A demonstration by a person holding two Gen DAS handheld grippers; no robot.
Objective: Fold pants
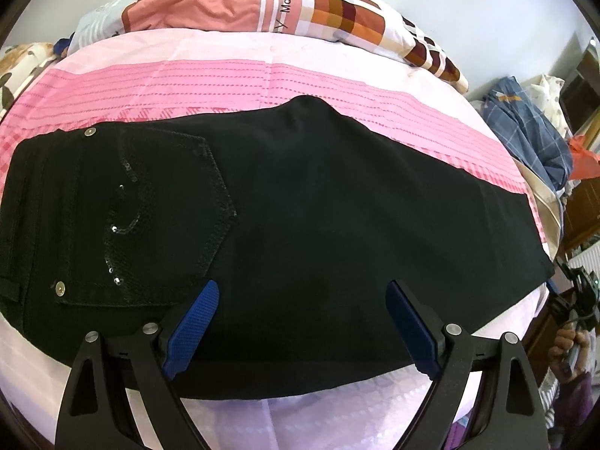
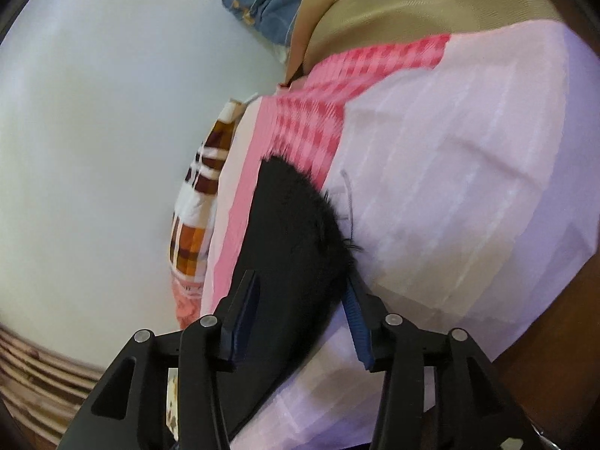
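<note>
The left gripper (image 1: 302,322) hangs over the near edge of the bed (image 1: 210,82), its blue-padded fingers (image 1: 195,322) spread wide and clear of the cloth, nothing between them. Just beyond the fingertips lie the black pants (image 1: 318,202), folded lengthwise and laid flat across the bed parallel to the near edge: the waistband at the left, a back pocket (image 1: 161,217) with sequins and rivets facing up, the leg running out toward the right edge. A narrow band of pale bedsheet (image 1: 318,420) shows between the pants and the near edge.

The right gripper (image 2: 300,315) sits at the right end of the pants by the frayed hem (image 2: 300,210), its fingers partly apart; the black cloth lies between them, but the pads do not press on it. In the left wrist view a hand (image 1: 570,345) shows past the right edge of the bed.

Beyond the pants a wide band of pink patterned sheet lies bare up to the far edge. Along that far edge rests a rumpled quilt (image 1: 232,3) in salmon with orange and brown checks, and a patterned cushion (image 1: 22,63) sits at the far left corner. Off the far right corner a heap of blue plaid clothing (image 1: 525,135) lies near dark wooden furniture (image 1: 585,202). A pale wall (image 2: 112,131) stands behind the bed.
</note>
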